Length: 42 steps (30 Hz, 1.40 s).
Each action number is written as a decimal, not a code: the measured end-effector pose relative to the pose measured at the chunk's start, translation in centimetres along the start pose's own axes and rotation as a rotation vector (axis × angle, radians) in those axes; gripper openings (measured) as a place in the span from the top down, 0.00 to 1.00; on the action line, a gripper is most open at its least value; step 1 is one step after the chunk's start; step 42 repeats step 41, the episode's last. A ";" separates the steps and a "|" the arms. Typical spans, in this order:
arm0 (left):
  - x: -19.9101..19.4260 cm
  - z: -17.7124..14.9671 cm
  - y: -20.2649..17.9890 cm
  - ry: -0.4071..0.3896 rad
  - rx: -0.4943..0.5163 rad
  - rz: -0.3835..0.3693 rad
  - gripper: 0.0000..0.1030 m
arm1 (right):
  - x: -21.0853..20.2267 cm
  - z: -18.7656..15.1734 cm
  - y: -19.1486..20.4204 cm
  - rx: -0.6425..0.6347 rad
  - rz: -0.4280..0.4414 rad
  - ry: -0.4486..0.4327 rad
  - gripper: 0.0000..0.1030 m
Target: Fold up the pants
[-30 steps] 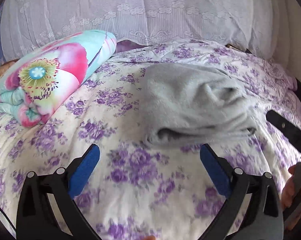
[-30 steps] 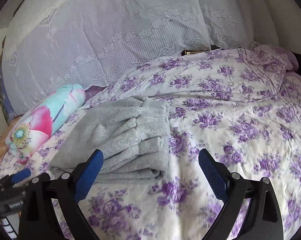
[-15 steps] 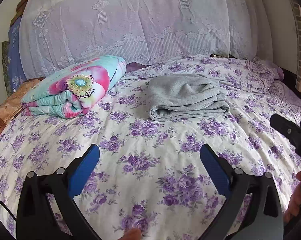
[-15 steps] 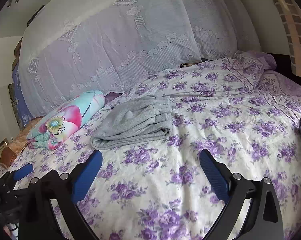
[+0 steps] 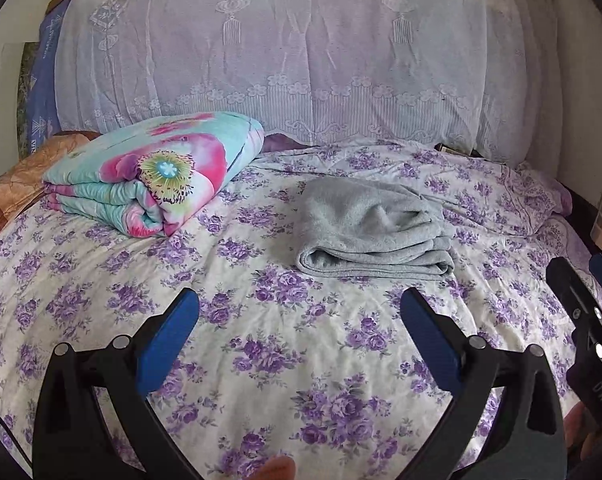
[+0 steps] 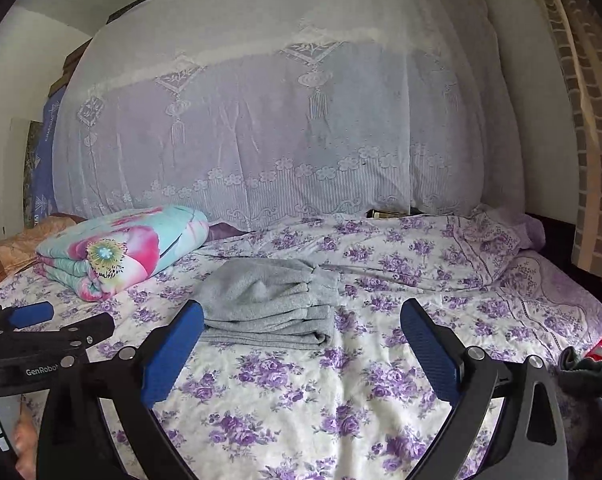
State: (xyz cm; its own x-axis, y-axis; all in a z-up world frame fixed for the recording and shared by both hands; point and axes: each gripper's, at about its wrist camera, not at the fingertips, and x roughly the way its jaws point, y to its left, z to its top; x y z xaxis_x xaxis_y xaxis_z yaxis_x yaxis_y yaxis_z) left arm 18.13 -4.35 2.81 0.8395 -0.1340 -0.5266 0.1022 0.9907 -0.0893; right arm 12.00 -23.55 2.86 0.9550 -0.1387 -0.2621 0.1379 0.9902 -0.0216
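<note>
The grey pants (image 5: 371,228) lie folded in a compact stack on the purple-flowered bed sheet (image 5: 261,344); they also show in the right wrist view (image 6: 269,304). My left gripper (image 5: 299,312) is open and empty, held back from the pants, over the sheet near the front of the bed. My right gripper (image 6: 301,320) is open and empty, also pulled back from the pants. The right gripper's body shows at the right edge of the left wrist view (image 5: 589,320), and the left gripper at the left edge of the right wrist view (image 6: 45,328).
A folded floral quilt (image 5: 153,176) lies at the back left of the bed. A lace-covered headboard (image 5: 301,60) stands behind. A brick wall (image 6: 593,160) is at the right. Dark and red items (image 6: 593,356) lie at the bed's right edge.
Both grippers have pulled back and up from the folded pants, which now look smaller and farther away. The pants have stayed in place.
</note>
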 end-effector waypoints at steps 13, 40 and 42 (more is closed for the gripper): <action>1.3 -1.4 -1.5 0.013 0.120 0.007 0.05 | 1.8 -1.7 -0.7 0.059 0.013 0.057 0.04; 0.3 -1.9 -1.8 0.007 0.133 -0.043 0.05 | 1.0 -1.8 -0.7 0.062 0.021 0.047 0.04; 0.4 -2.0 -1.7 0.015 0.123 -0.048 0.05 | 1.0 -1.8 -0.7 0.062 0.020 0.047 0.04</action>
